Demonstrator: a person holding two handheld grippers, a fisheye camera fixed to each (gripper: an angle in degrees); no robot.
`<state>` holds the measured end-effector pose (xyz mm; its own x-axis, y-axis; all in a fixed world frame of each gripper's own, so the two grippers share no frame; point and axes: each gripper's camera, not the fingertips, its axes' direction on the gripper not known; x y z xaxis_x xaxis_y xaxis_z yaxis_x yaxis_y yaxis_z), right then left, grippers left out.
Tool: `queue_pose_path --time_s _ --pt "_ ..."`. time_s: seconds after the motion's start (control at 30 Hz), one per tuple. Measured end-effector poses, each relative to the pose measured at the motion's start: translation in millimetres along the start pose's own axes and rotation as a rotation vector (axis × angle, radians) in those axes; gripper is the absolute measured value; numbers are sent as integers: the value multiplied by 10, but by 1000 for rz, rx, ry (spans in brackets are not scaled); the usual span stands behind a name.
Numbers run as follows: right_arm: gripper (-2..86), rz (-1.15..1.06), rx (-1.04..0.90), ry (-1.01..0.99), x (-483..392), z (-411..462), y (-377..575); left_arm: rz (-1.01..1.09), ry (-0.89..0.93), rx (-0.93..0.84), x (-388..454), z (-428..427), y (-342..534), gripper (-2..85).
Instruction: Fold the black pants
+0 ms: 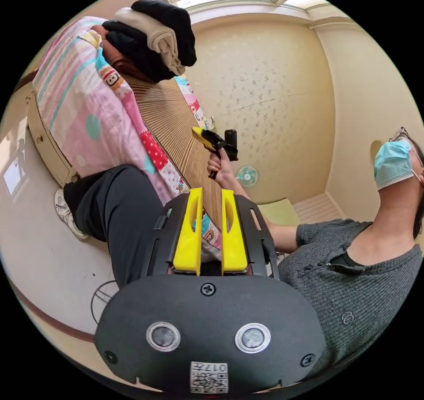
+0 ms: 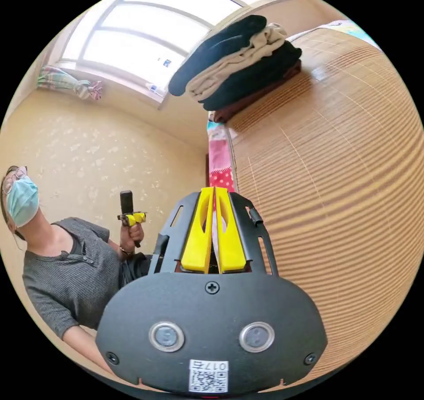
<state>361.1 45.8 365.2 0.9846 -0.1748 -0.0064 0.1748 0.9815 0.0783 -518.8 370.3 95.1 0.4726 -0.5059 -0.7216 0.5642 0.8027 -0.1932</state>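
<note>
Bamboo-mat bed [image 2: 335, 161], stack of folded clothes [image 2: 240, 62] sitting at far corner; black pants among them, can't tell which. Left gripper [image 1: 211, 230] slightly parted, right gripper [image 2: 214, 228] nearly pressed together, both gripping nothing. Prob. between folds; needing next garment.

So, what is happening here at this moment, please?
A person in a grey knitted shirt holds a yellow-jawed gripper in each hand beside a bed covered with a woven bamboo mat. The left gripper has a small gap between its jaws and holds nothing. The right gripper has its jaws together at the tips, also holding nothing. A stack of folded black, beige and brown clothes lies on the mat. No folding is under way.
</note>
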Motion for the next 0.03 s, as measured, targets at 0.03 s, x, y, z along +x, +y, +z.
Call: queue_pose_path --time_s 0.03 --pt "11 97 6 78 124 -135 592 31 -16 -13 84 95 47 18"
